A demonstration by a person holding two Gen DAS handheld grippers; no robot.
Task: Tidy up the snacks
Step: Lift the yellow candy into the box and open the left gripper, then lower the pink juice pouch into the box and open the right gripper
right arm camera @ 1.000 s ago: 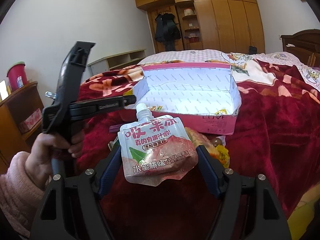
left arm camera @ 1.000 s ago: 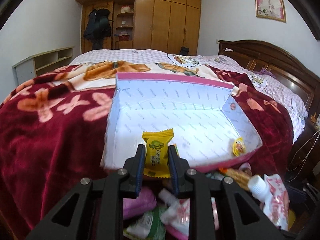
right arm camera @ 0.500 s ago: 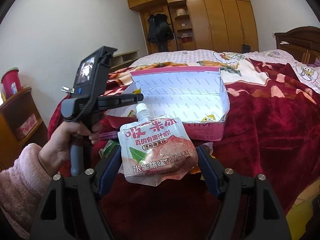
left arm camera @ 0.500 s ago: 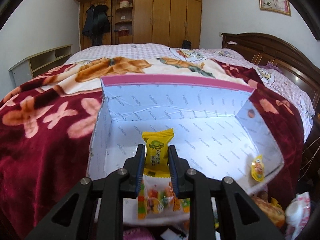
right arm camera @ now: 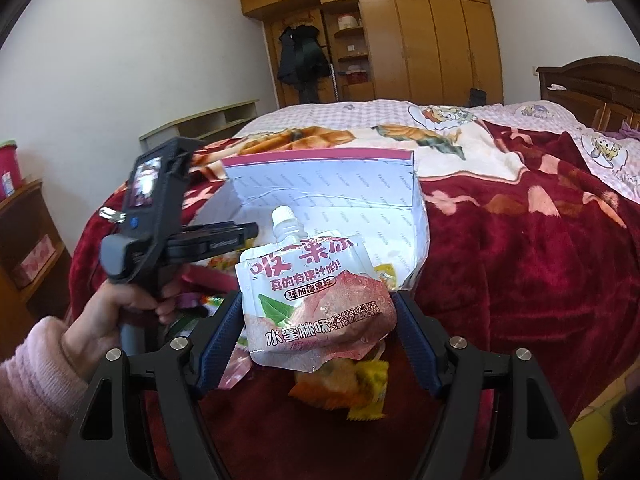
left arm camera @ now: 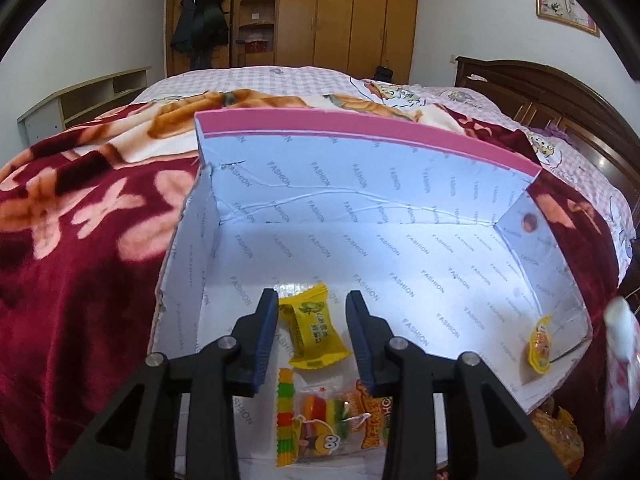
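Observation:
A white-lined box with a pink rim (left arm camera: 360, 136) lies open on the bed. My left gripper (left arm camera: 312, 296) reaches over its near left corner with its jaws opening. A yellow wrapped candy (left arm camera: 316, 332) sits tilted between them, and the pads no longer press on it. A gummy burger pack (left arm camera: 320, 420) lies just below it, and a small yellow jelly cup (left arm camera: 540, 344) rests at the box's right end. My right gripper (right arm camera: 318, 320) is shut on a pink peach jelly pouch (right arm camera: 316, 296) with a white spout, held in front of the box (right arm camera: 332, 184).
A dark red flowered blanket (right arm camera: 520, 260) covers the bed. Loose snack packets (right arm camera: 352, 384) lie on it under the pouch. A hand in a pink sleeve (right arm camera: 116, 312) holds the left gripper. A wooden headboard (left arm camera: 560, 92) stands right, a wardrobe (left arm camera: 340, 12) behind.
The left gripper moved forward over the box and its jaws parted, so the yellow candy tilted loose. The right gripper carried the pouch closer to the box.

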